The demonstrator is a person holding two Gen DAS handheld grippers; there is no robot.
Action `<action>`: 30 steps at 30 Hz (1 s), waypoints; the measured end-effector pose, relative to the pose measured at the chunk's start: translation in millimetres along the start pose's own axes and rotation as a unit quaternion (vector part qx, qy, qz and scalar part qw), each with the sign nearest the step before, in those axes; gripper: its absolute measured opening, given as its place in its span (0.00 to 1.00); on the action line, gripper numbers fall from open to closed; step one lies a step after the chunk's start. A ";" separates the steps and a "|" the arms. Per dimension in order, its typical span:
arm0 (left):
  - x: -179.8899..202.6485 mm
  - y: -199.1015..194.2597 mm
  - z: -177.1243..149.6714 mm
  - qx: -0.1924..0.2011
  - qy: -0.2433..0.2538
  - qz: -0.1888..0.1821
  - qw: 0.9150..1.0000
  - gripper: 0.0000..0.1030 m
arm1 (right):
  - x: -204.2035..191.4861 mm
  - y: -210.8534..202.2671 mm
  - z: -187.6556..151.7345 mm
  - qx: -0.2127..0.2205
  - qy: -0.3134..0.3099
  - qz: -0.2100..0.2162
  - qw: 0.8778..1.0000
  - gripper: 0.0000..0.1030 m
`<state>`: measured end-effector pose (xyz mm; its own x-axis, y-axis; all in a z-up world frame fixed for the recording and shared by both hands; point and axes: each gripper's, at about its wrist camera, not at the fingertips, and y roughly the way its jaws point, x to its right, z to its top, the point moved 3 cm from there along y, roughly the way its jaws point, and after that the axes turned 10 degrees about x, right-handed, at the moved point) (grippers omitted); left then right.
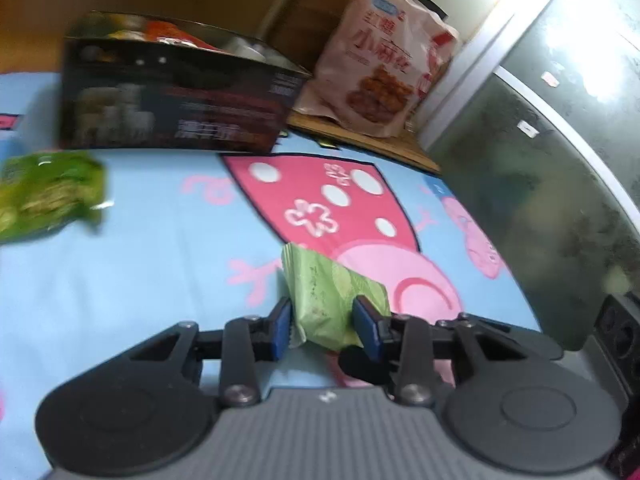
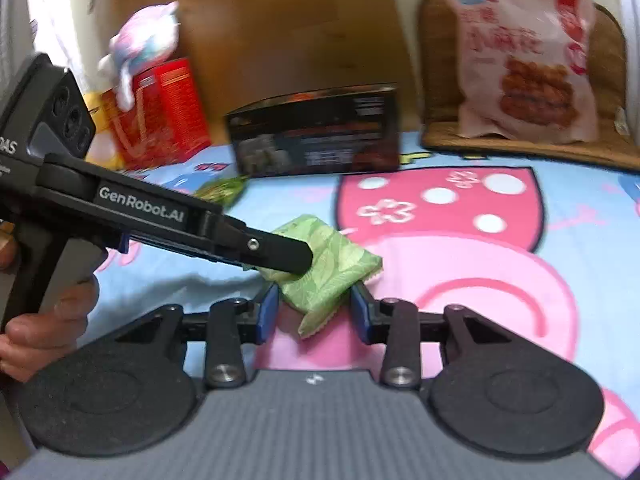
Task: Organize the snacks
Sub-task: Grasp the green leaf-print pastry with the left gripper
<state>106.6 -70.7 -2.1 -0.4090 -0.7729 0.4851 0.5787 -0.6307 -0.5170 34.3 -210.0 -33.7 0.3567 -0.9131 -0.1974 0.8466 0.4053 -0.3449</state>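
Observation:
A small pale-green leaf-print snack packet is held just above the blue cartoon cloth. My left gripper has its blue pads pressed on both sides of the packet. In the right wrist view the left gripper reaches in from the left, its black finger lying over the packet's near end. My right gripper straddles the packet's lower corner with its pads standing slightly off the wrapper. A hand grips the left tool's handle.
A dark box stands at the back of the cloth. A pink snack bag leans on a woven mat. A green snack bag lies left. A red box and plush toy sit far left.

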 end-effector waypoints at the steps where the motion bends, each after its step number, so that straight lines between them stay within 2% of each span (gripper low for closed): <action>1: 0.6 -8.4 -3.0 0.006 0.007 0.008 1.000 0.33 | -6.6 -0.4 -1.5 0.001 -0.004 0.010 1.000 0.41; 6: -6.5 -58.4 -29.7 0.027 0.015 0.042 0.999 0.32 | -40.2 -5.4 -15.0 -0.008 -0.041 0.067 0.997 0.41; 10: -15.5 -94.7 -49.9 0.044 0.004 0.068 0.997 0.33 | -77.5 -11.4 -26.0 -0.010 -0.101 0.101 0.990 0.41; 16: -25.0 -126.4 -72.6 0.058 -0.022 0.082 0.995 0.36 | -103.2 -13.7 -34.7 -0.014 -0.129 0.131 0.983 0.43; 21: -19.8 -128.3 -75.1 0.060 -0.003 0.083 0.995 0.53 | -106.9 -16.5 -36.6 -0.010 -0.128 0.128 0.984 0.45; 24: -21.4 -131.5 -72.4 0.068 -0.003 0.089 0.994 0.67 | -107.1 -19.1 -39.2 -0.005 -0.130 0.121 0.984 0.46; 26: -24.1 -136.1 -69.6 0.080 -0.008 0.093 0.992 0.83 | -107.1 -20.5 -40.8 -0.002 -0.133 0.115 0.984 0.49; 28: -27.5 -141.5 -66.4 0.093 -0.014 0.093 0.991 0.83 | -106.4 -21.2 -41.1 -0.001 -0.133 0.112 0.985 0.50; 30: -31.3 -143.3 -63.8 0.097 -0.019 0.095 0.991 0.78 | -106.2 -20.0 -40.7 -0.002 -0.132 0.111 0.985 0.50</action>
<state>-8.5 39.4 11.9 -0.2551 -0.8707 0.4206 0.7688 -0.4464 -0.4578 -36.6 -119.3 -43.2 0.6232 -0.7818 -0.0222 0.7355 0.5955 -0.3231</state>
